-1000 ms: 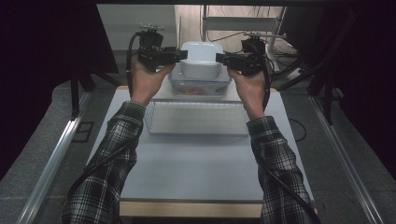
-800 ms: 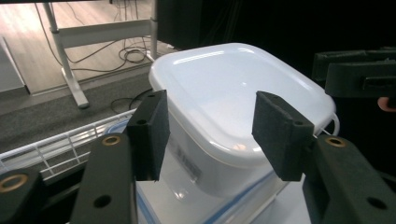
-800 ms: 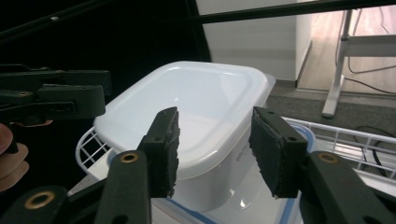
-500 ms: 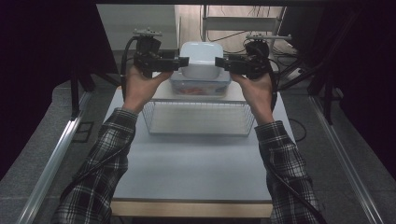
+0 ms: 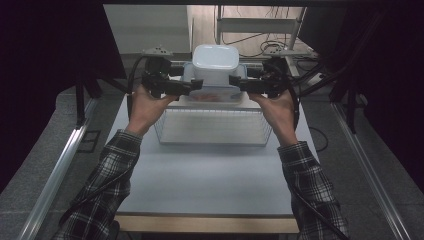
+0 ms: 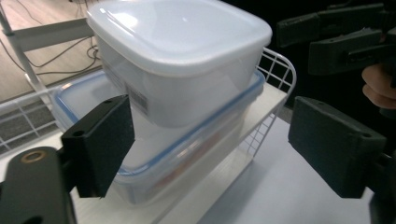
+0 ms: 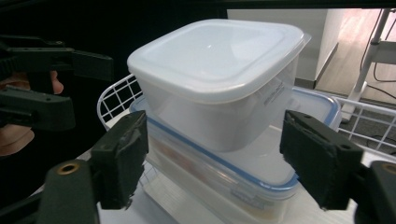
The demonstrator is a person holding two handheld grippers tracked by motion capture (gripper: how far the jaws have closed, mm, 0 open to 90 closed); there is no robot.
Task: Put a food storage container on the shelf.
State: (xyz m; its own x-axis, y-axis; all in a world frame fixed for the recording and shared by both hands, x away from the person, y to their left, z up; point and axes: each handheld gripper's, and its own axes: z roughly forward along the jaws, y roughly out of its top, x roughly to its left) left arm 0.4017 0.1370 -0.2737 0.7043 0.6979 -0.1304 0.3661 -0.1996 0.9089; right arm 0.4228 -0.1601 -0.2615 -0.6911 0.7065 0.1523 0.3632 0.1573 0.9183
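A clear tub with a white lid [image 5: 216, 60] [image 6: 177, 42] [image 7: 215, 51] stands on a flat clear container with a blue-rimmed lid [image 5: 214, 96] [image 6: 187, 149] [image 7: 261, 168] at the table's far end. My left gripper [image 5: 192, 86] [image 6: 210, 140] is at the stack's left and my right gripper [image 5: 239, 82] [image 7: 215, 154] at its right, both pointing inward. Both pairs of jaws have just been opening. They now stand wide, with the stack's corners ahead between them and the pads touching nothing.
A white wire basket [image 5: 212, 142] [image 6: 280, 70] [image 7: 112, 100] lies on the pale table [image 5: 210, 190] just in front of the stack. Dark curtains hang on both sides. A metal frame with cables [image 5: 260, 27] stands beyond the table.
Both grippers have let go of the white-lidded tub and spread their jaws. The hands have drawn a little apart and lower, toward the person. The stack has stayed in place.
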